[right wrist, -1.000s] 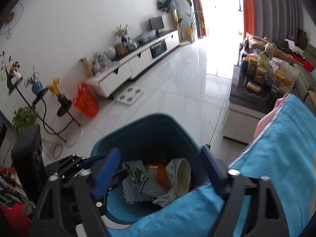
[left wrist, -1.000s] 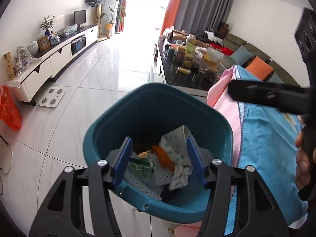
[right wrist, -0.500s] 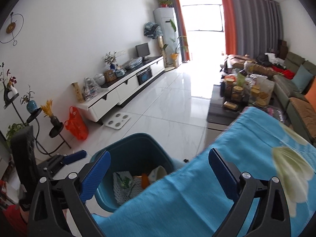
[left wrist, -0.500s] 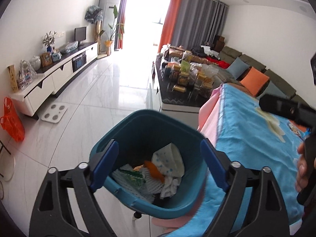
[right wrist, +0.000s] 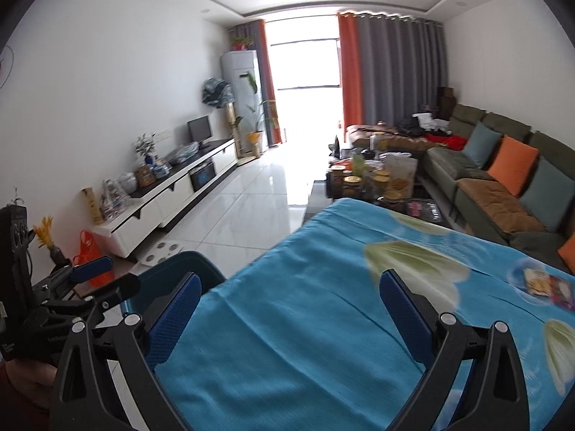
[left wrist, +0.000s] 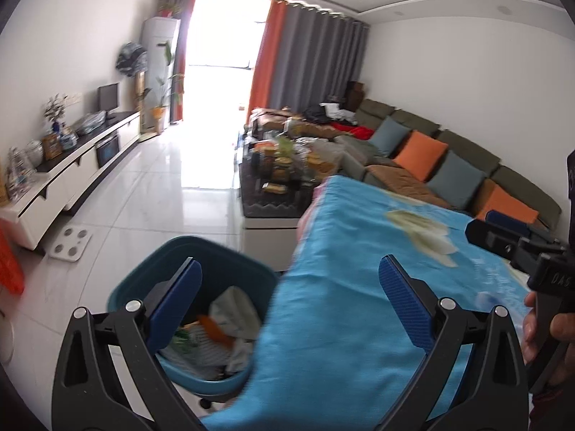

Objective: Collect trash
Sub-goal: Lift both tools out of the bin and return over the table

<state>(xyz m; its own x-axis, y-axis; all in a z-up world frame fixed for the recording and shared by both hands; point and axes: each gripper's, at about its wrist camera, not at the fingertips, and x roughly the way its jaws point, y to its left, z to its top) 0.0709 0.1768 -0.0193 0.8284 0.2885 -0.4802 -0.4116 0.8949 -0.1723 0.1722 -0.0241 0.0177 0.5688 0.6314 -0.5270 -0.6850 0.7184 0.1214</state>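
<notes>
Trash bin (left wrist: 230, 255) beside the desk, both grippers open and empty.

Taking the teal bin as landmark: it stands on the white floor, touching the edge of the desk with the blue cloth (left wrist: 345, 309), and it holds crumpled paper and an orange scrap (left wrist: 215, 330). The left gripper (left wrist: 287, 305) is above the bin's desk-side edge; its fingers have just been opening and hold nothing. The right gripper (right wrist: 287, 318) is over the cloth beside the bin, fingers wide apart and empty. A snack wrapper (right wrist: 546, 285) lies on the cloth, well apart from the bin.

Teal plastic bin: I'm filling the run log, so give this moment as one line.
left gripper: open, empty | right gripper: open, empty | teal plastic bin: holds trash | small snack wrapper: on blue cloth
</notes>
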